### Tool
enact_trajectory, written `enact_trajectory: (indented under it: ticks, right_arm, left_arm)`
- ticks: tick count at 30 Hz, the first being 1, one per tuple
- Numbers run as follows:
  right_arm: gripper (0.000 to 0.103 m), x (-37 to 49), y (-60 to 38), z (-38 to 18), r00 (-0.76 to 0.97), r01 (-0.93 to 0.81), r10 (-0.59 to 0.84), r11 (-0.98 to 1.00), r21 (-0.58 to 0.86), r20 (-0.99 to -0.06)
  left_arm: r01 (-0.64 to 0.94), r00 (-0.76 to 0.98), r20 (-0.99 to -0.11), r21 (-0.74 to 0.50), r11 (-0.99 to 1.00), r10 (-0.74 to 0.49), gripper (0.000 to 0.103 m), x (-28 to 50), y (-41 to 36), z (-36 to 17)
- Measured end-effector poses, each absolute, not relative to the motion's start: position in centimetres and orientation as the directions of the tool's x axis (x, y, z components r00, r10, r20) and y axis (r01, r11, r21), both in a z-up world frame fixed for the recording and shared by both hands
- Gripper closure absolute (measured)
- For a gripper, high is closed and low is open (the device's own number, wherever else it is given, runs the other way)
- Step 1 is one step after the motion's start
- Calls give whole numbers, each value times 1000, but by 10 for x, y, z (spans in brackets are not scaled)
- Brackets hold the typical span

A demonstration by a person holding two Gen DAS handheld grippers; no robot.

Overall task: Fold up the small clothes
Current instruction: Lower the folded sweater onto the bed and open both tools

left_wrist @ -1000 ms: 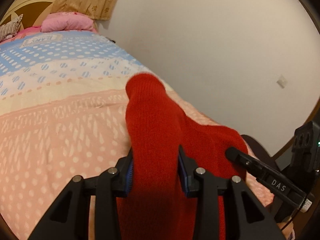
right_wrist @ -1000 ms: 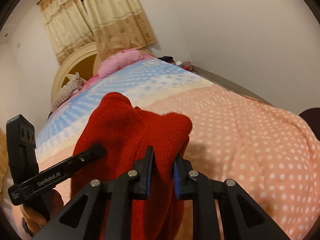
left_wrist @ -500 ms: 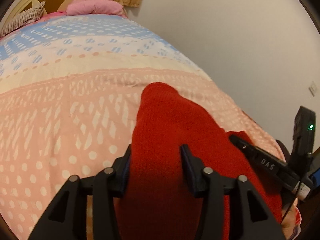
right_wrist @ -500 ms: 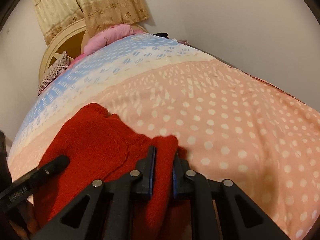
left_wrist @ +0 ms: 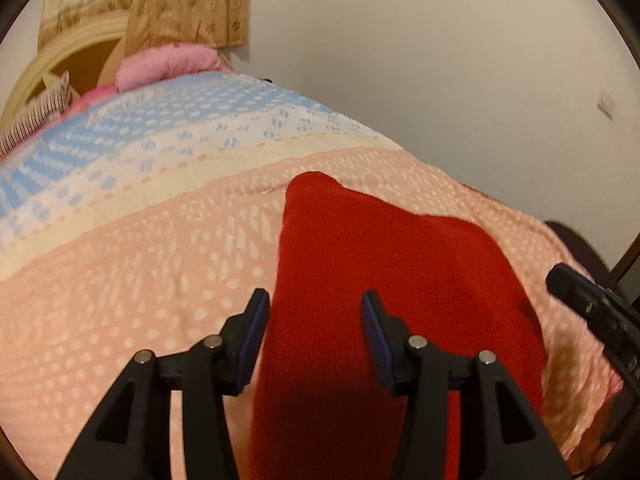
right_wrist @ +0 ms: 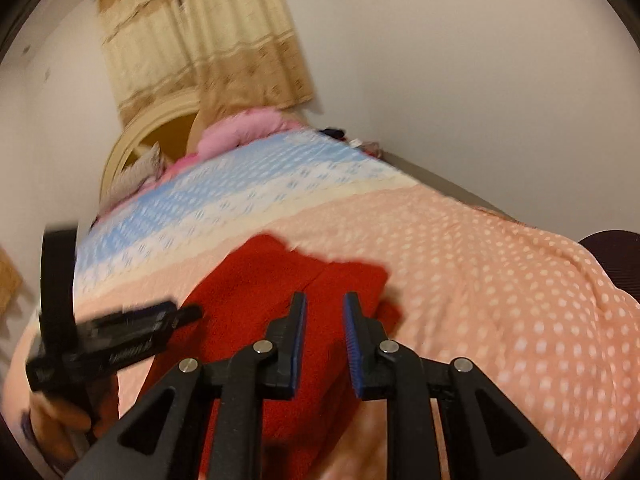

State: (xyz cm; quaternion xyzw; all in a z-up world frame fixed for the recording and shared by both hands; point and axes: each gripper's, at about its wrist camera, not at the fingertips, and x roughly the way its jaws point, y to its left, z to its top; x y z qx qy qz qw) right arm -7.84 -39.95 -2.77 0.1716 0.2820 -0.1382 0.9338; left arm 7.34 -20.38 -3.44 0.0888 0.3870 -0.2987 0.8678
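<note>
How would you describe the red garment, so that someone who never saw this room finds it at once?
Start from the large bed with the dotted quilt, blue near the pillows and peach nearer the camera. On the peach part lies the red knitted garment, between the open left gripper and right gripper. It is the only plain, deep red thing there.

Black gripper, blue pads, silver screws.

dotted peach and blue bedspread, pink pillow, beige curtains, cream headboard
</note>
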Motion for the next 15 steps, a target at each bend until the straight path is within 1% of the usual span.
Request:
enact_trajectory:
  ticks: [3, 5, 8, 11, 12, 15]
  right_arm:
    - [84, -86, -379, -34, 798, 335, -129, 907, 256, -588]
    - [84, -89, -367, -40, 785, 344, -148, 911, 225, -601]
    - [84, -88, -358, -58, 738, 371, -140, 901, 225, -660]
    - [84, -77, -351, -77, 665, 418, -203, 898, 133, -719]
    - [84, -73, -352, -80, 652, 435, -218, 892, 122, -727]
    - [84, -67, -358, -84, 624, 471, -227, 873, 128, -748]
  left_arm:
    - [582, 536, -725, -53, 811, -432, 52, 69, -198, -35]
    - [586, 526, -734, -54, 809, -430, 52, 63, -193, -38]
    - [588, 524, -748, -29, 809, -407, 52, 52, -189, -48]
    - [587, 513, -770, -8, 810, -379, 52, 44, -187, -60]
    - [589, 513, -776, 6, 808, -368, 51, 43, -188, -65]
    - [597, 536, -774, 64, 800, -338, 47, 39, -191, -70]
